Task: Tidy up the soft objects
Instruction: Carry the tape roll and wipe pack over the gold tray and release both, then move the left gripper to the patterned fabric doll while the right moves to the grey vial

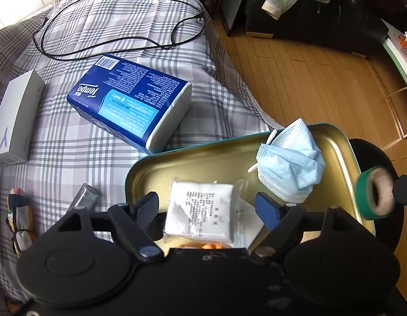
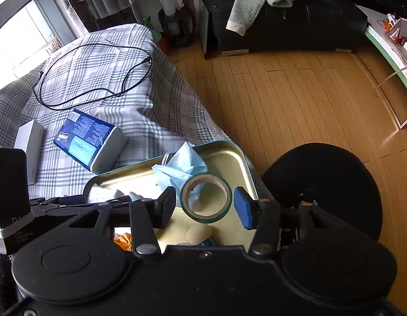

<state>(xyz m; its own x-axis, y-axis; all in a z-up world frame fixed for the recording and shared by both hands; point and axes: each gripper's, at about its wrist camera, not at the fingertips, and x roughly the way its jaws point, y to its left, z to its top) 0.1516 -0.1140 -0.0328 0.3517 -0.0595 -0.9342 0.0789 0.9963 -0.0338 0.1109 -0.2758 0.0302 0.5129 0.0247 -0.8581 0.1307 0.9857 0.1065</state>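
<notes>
Two soft things lie in the gold tin at the frame's bottom: a blue mask and a white packet. Your left gripper gapes, packet seemingly loose between. Your right gripper pinches the tape roll above the tin, ready to drop.

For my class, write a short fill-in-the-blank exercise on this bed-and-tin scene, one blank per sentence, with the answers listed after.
1. The crumpled light blue face mask lies inside the gold-lined metal ____.
2. The right gripper holds a roll of tape whose outer colour is ____.
3. The long black cable lies looped on the ____ bed cover.
4. A white plastic-wrapped packet sits between the jaws of the ____ gripper.

Answers: tin; green; checked; left
</notes>
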